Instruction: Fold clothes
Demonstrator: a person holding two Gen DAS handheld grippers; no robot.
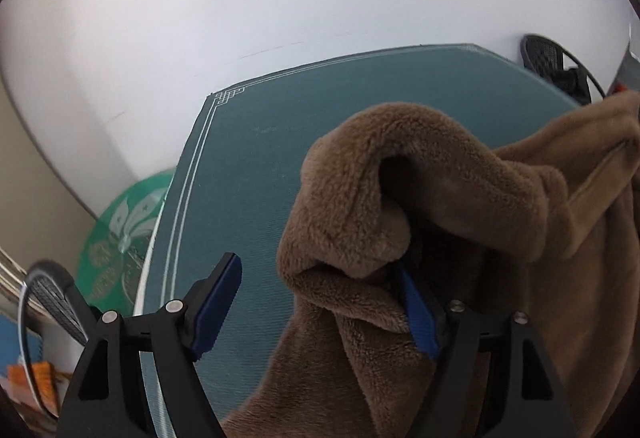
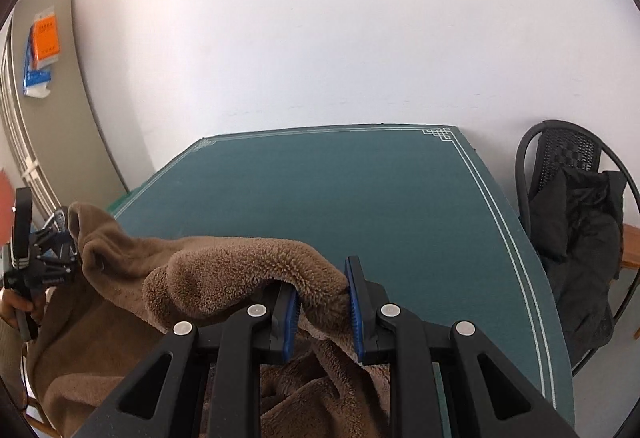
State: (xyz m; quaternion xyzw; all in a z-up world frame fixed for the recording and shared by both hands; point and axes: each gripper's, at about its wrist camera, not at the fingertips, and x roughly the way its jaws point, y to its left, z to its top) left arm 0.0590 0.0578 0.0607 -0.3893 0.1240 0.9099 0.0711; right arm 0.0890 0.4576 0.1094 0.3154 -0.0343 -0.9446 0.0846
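Observation:
A brown fleece garment (image 1: 420,165) hangs bunched above the green table (image 1: 256,165). My left gripper (image 1: 316,278) stands wide open. The fleece drapes over its right finger (image 1: 418,322), while the left finger (image 1: 218,306) is bare over the table. In the right wrist view my right gripper (image 2: 320,282) is shut on a thick fold of the fleece garment (image 2: 240,266), held over the table's (image 2: 360,189) near edge. The cloth stretches left from there to the left gripper (image 2: 40,262), which a hand (image 2: 16,302) holds.
A black mesh chair (image 2: 568,153) with a dark jacket (image 2: 576,222) stands right of the table. A green round mat with a flower emblem (image 1: 120,234) and another chair (image 1: 52,290) lie off the table's left edge. A white wall rises behind; a grey door (image 2: 52,85) stands on the left.

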